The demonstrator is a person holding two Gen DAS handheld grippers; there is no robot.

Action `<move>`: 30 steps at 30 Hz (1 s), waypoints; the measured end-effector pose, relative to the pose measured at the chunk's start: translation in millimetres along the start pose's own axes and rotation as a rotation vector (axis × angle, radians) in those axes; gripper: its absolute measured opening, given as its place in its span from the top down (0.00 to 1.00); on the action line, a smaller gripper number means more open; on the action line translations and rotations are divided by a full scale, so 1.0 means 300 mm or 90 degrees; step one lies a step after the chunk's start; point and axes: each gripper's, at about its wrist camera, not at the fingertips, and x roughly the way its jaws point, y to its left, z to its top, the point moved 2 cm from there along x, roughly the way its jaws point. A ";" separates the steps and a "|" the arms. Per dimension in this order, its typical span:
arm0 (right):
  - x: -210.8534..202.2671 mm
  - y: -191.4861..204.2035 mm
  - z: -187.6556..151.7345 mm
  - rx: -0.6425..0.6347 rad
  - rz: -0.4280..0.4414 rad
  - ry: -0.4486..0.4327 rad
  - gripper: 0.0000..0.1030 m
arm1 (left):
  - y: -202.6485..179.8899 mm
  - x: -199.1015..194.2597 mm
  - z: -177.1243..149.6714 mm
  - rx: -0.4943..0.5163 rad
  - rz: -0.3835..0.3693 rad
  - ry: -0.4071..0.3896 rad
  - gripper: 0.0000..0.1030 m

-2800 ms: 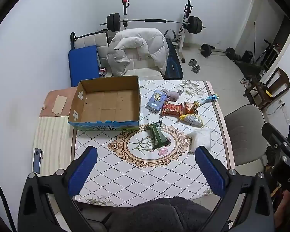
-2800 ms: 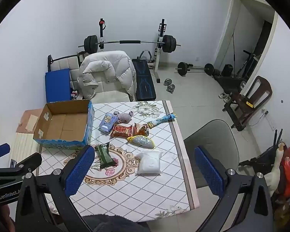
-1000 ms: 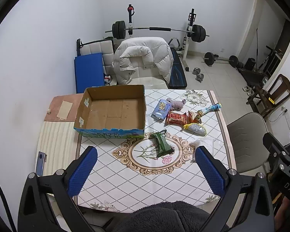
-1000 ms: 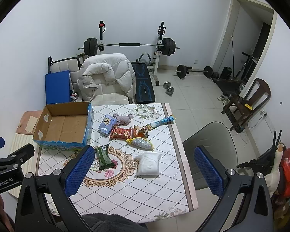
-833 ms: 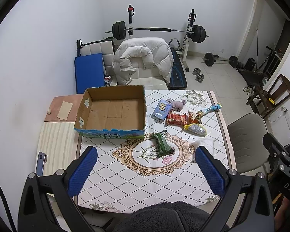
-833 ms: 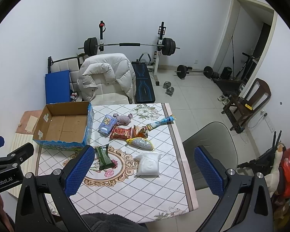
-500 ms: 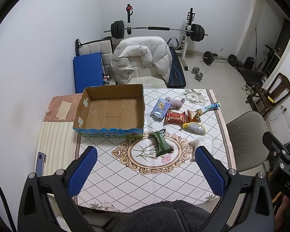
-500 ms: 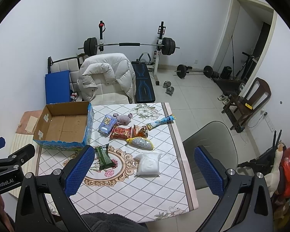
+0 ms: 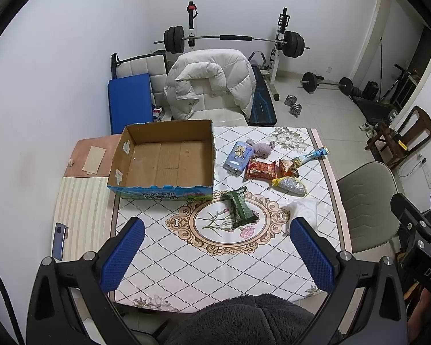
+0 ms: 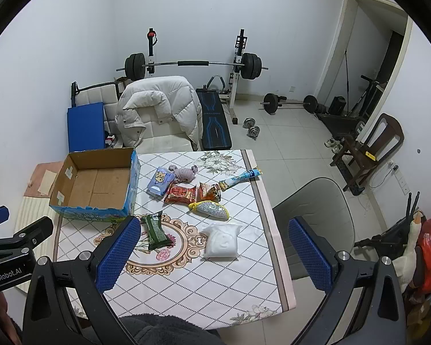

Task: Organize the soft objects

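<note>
An open, empty cardboard box (image 9: pixel 169 161) (image 10: pixel 97 184) sits at the table's far left. Soft packets lie to its right: a green pack (image 9: pixel 240 208) (image 10: pixel 156 230), a white pouch (image 9: pixel 303 210) (image 10: pixel 222 240), a blue packet (image 9: pixel 238 159) (image 10: pixel 160 184), a grey plush (image 9: pixel 261 147) (image 10: pixel 184 173), a red snack bag (image 9: pixel 261 169) (image 10: pixel 181 194), a glittery yellow pouch (image 9: pixel 290 185) (image 10: pixel 211 210) and a long blue tube (image 9: pixel 311 155) (image 10: pixel 241 177). My left gripper (image 9: pixel 215 256) and right gripper (image 10: pixel 212 256) are open and empty, high above the table's near side.
The table has a patterned cloth (image 9: pixel 215 256). A grey chair (image 10: pixel 319 218) stands at its right, a chair with a white jacket (image 9: pixel 212 83) behind it. A phone (image 9: pixel 59 240) lies on the striped surface at left. Barbells and a bench fill the back.
Both grippers have stayed open and high over the table with only a slight drift of view. Nothing on the table has moved.
</note>
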 end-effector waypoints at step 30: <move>1.323 -0.179 -0.335 0.085 0.016 0.417 0.00 | -0.149 1.357 -0.137 -0.112 -0.074 0.448 0.16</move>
